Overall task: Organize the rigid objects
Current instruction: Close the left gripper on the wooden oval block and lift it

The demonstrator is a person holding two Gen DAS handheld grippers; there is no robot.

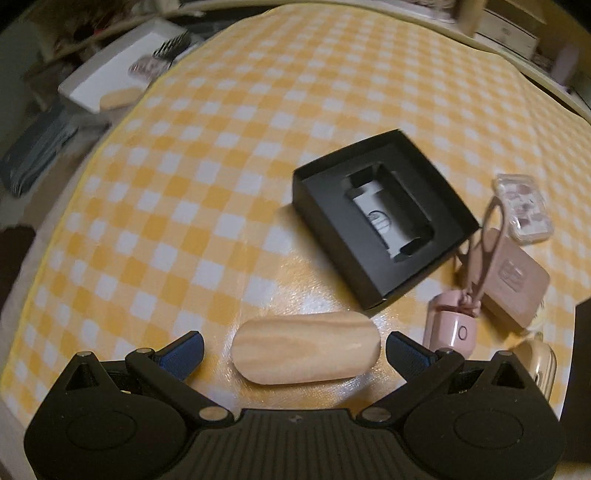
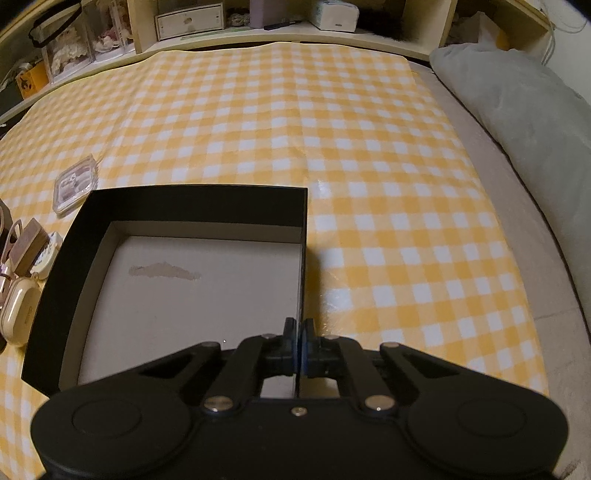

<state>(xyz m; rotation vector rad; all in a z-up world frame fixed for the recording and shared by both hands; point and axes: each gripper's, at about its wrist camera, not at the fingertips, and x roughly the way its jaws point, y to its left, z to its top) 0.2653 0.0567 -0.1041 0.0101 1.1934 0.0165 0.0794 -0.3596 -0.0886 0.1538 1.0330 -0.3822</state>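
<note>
The left gripper stands wide apart, its blue pads on either side of a wooden block that lies flat on the checked cloth; neither pad touches the block. Just right of the block stands a pink case with a looped strap, beside a pink box and a beige case. Beyond the block sits a black box with a cut-out insert, and farther right a clear case. Off the cloth's far left edge a white tray holds a second wooden block and a comb. The right gripper is clenched on the right wall of a black lid, which lies open side up, its pale inside bare. A grey pillow lies at far right, shelves beyond the cloth.
</note>
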